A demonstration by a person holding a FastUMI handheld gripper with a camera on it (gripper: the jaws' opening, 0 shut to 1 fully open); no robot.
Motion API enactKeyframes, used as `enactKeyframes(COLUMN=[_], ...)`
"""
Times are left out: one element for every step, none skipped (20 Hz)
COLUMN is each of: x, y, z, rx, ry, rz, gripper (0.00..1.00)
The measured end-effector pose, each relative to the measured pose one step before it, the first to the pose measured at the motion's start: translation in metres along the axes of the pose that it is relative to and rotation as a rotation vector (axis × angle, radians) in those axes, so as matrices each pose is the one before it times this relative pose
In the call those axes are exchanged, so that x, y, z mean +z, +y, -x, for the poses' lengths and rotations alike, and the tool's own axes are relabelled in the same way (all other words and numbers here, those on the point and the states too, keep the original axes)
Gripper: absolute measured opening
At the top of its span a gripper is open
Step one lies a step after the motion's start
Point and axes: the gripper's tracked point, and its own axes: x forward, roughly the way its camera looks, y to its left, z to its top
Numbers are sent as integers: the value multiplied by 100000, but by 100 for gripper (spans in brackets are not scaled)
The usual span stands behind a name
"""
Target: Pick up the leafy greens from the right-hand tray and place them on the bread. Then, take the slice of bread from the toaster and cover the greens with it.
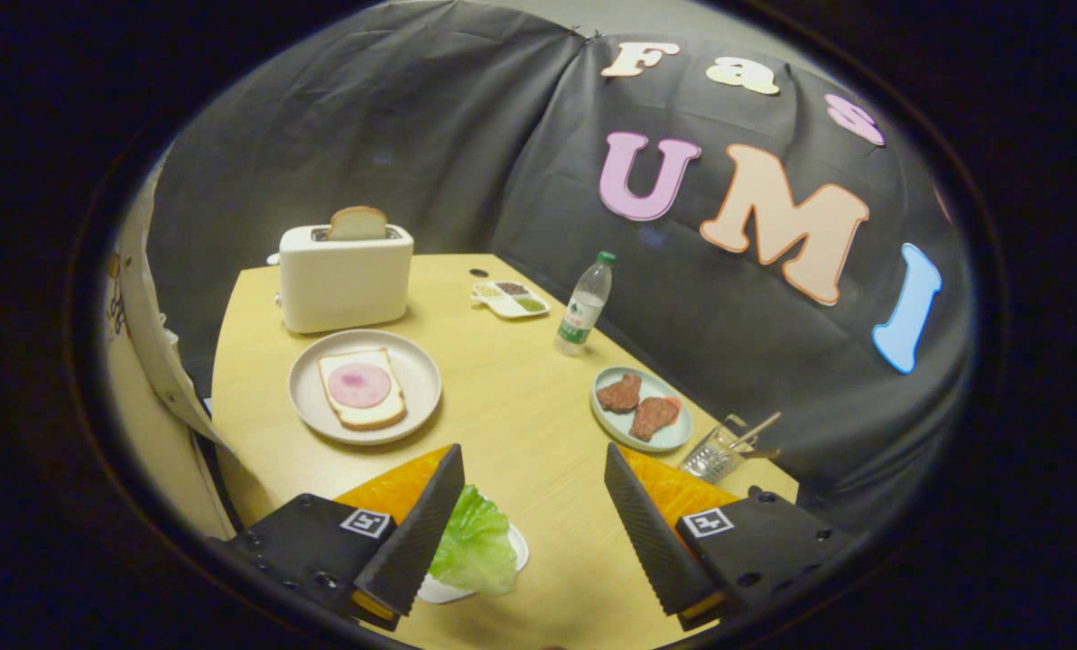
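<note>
Leafy greens (475,542) beside my wide-open gripper (533,528) look soft, light, tearable; I'd pinch the middle fold.

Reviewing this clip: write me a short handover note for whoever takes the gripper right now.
Gripper: open, holding nothing, fingers spread above the table.
Leafy greens: on their small white dish, beside one finger, not yet gripped.
Bread with a meat slice: on the plate in front of the toaster.
Second bread slice: standing in the toaster slot.
Done: nothing yet.
Left: grasp greens, lay them on the bread, then cover with the toaster slice.
</note>
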Motion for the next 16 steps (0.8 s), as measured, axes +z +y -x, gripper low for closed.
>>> enactKeyframes(x=[-880,-787,-923,-631,-997,-646,-539,-514,-620,-535,-463,-402,-525,-527,-420,-461], y=[483,331,439,475,465,310,240,135,261,327,244,231,300,295,339,230], z=[-326,-325,-397,-250,-472,-300,-130,-342,-435,-413,-371,-253,-148,-439,-382,-477], rx=[1437,1386,1433,2090,2052,1296,1008,866,940,1218,1146,1162,1061,1569,1818,1378], ry=[1844,1913,1882,1701,2386,1871,1266,1315,1331,1337,1463,1346,1386,1217,1526,1747], rz=[209,191,259,49,-259,96,194,28,-372,-509,-349,10,100,-386,-855,-766], gripper=[100,100,100,100,100,100,100,100,100,100,100,100,100,100,100,100])
